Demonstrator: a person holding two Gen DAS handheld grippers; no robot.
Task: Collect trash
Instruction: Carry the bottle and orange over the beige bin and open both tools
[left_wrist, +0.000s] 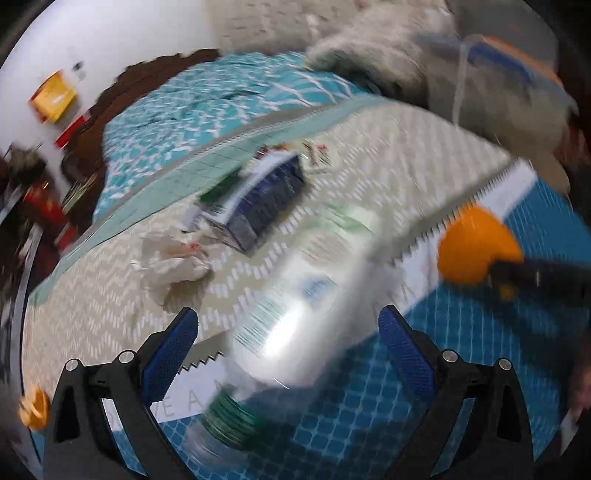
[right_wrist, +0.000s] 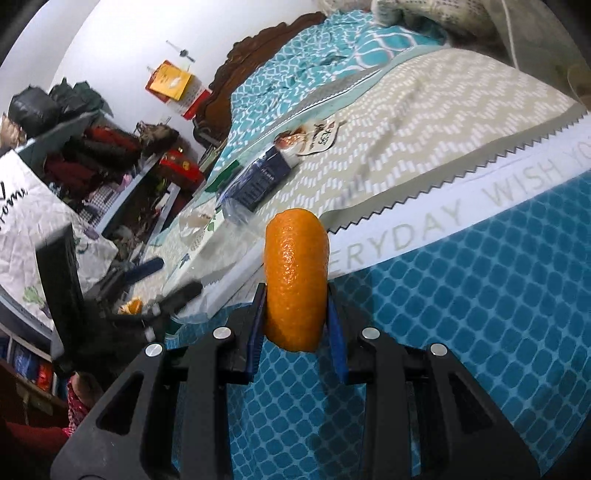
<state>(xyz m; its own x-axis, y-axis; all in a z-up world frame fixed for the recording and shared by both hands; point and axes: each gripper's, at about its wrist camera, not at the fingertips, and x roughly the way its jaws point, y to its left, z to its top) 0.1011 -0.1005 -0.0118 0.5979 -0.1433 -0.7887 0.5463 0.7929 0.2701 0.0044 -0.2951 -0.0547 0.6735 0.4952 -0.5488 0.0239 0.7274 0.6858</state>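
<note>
Left gripper (left_wrist: 288, 328): black angular plastic frame, triangular cut-outs in the outer arms, four round silver pivot pins, blue textured pads (left_wrist: 171, 354) on both fingers. Right gripper (right_wrist: 295, 314): identical black frame, silver pins, blue pads (right_wrist: 337, 332).

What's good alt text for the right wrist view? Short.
The right gripper is clamped on a piece of orange peel, held upright above a blue patterned mat on a bed. Beyond it lie a dark blue carton and a snack wrapper on a beige zigzag section, with cluttered shelves at left.
</note>
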